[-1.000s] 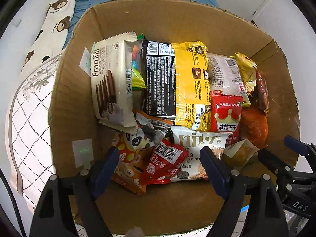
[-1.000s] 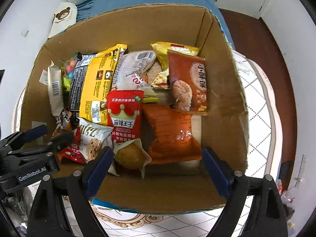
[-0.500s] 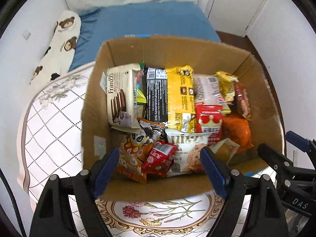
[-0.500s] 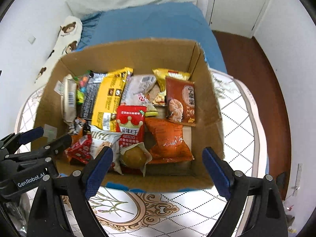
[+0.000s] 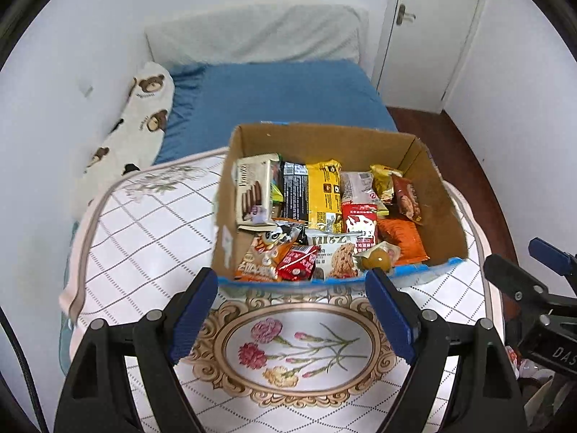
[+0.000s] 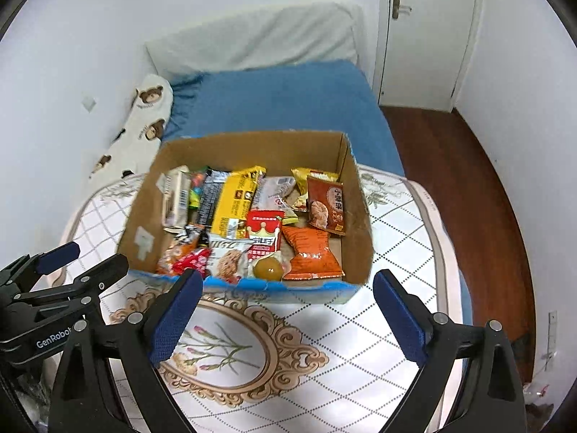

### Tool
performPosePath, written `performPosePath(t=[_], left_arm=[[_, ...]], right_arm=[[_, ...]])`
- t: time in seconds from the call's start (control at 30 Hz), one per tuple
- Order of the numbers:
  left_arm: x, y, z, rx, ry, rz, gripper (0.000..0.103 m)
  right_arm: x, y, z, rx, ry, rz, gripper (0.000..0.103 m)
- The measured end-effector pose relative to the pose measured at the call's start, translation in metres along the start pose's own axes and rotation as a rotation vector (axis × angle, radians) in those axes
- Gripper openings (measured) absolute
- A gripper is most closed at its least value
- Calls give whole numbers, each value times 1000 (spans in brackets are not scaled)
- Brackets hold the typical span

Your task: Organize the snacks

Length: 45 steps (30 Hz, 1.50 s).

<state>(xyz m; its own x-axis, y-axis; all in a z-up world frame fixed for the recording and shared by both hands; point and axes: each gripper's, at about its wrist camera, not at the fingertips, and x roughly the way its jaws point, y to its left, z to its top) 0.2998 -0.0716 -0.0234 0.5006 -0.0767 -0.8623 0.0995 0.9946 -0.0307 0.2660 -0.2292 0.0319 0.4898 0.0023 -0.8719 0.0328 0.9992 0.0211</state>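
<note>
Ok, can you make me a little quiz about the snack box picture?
1. True or false: the left hand-held gripper is squeezing a snack.
2. Which snack lies nearest the right wall of the cardboard box? A: the yellow packet. B: the orange bag. C: the red crown packet.
3. Fill in: the box sits on a white quilt printed with pink ____.

Key:
1. False. Its jaws are open and empty, and so are those of the right hand-held gripper.
2. B.
3. Flowers.
</note>
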Motion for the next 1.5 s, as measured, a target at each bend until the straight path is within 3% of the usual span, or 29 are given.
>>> performPosePath(t=[0.43, 0.77, 0.97, 1.1, 1.5], left_arm=[[-93, 7, -51, -19, -140, 4, 84], [-140, 12, -78, -38, -192, -2, 84], [-148, 8, -83, -27, -215, 14, 84], [-145, 7, -81, -29, -221, 16, 101], [-107, 2, -66, -23, -194, 50, 102]], right_arm=[[-116, 21, -49, -37, -175, 6, 101], [-166, 24, -77, -20, -227, 23, 102], [-176, 24, -85, -20, -233, 21, 102], [-173, 23, -87, -20, -227, 15, 102], [-144, 18, -77, -28, -229, -30, 103]])
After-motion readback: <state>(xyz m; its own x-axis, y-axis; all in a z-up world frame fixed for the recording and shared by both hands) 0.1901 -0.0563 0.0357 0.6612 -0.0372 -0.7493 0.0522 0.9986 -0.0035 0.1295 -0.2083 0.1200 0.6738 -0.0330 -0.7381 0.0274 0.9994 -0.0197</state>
